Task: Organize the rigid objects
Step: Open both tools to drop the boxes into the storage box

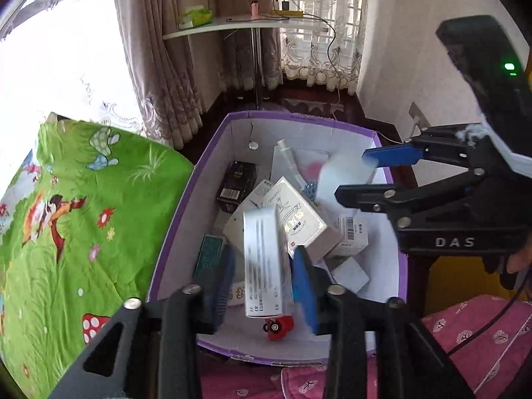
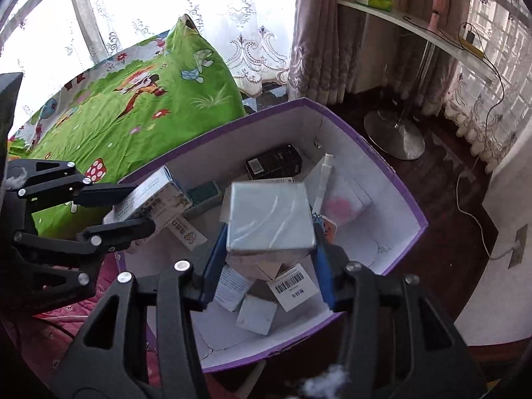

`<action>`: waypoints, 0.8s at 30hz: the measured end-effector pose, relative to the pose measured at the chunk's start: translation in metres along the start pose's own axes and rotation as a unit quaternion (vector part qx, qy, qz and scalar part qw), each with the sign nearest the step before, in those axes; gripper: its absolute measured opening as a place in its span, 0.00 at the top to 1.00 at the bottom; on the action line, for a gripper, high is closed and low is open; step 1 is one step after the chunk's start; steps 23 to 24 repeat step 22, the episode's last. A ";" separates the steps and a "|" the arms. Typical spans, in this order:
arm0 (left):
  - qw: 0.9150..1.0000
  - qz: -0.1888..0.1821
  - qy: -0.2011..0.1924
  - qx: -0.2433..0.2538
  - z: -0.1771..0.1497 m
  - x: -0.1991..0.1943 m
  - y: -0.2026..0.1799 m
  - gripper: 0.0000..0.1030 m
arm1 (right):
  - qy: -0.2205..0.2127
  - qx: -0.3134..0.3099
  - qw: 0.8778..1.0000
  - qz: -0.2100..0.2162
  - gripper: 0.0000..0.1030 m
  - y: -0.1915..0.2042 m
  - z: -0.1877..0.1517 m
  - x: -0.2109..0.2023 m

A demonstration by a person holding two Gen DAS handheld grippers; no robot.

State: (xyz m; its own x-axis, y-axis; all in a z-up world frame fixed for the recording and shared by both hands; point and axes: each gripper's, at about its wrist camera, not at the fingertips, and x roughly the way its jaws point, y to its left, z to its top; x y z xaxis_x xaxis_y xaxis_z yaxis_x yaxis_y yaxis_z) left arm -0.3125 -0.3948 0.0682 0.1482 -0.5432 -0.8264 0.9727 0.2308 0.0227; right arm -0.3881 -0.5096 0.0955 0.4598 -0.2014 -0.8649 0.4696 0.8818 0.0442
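Observation:
A purple cardboard box (image 1: pixel 299 118) (image 2: pixel 392 173) with white inner walls holds several small cartons. My left gripper (image 1: pixel 265 252) (image 2: pixel 144 206) hangs over its near end, jaws apart. A long white carton (image 1: pixel 262 259) (image 2: pixel 149 206) sits blurred between the blue pads (image 1: pixel 304 286), loose, with a gap on its left side. My right gripper (image 2: pixel 270 229) (image 1: pixel 350 178) is over the box's right side, also open. A silvery grey square carton (image 2: pixel 269 219) (image 1: pixel 345 176) is blurred between its fingertips and not pressed by them.
Inside lie a black carton (image 1: pixel 236 183), a gold-trimmed white carton (image 1: pixel 296 219), a green one (image 1: pixel 209 252) and a red toy car (image 1: pixel 279 327). A green cartoon quilt (image 1: pixel 83 216) borders the left, pink bedding (image 1: pixel 482 332) the near side. A white side table (image 1: pixel 246 25) stands beyond on dark floor.

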 end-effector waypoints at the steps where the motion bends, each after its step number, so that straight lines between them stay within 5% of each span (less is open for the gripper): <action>1: 1.000 -0.003 -0.011 0.002 0.000 -0.005 -0.001 0.50 | 0.000 0.005 1.000 -0.002 0.38 -0.003 -0.001 -0.001; 6: 0.997 0.053 -0.060 0.020 0.004 -0.030 -0.009 0.32 | 0.008 0.012 1.000 -0.018 0.29 -0.005 -0.003 0.001; 9: 0.997 0.040 -0.069 0.005 0.007 -0.041 -0.009 0.16 | 0.016 0.014 1.000 -0.018 0.29 -0.009 -0.008 0.002; 12: 0.999 0.020 -0.038 -0.003 0.010 -0.031 -0.007 0.15 | 0.021 0.017 0.999 -0.018 0.29 -0.011 -0.012 0.004; 17: 0.998 0.048 0.038 -0.007 0.009 0.000 -0.005 0.15 | 0.023 0.018 0.999 -0.019 0.29 -0.011 -0.016 0.006; 24: 0.997 0.070 0.027 -0.022 0.002 0.002 0.002 0.15 | 0.026 0.021 0.999 -0.021 0.29 -0.012 -0.016 0.009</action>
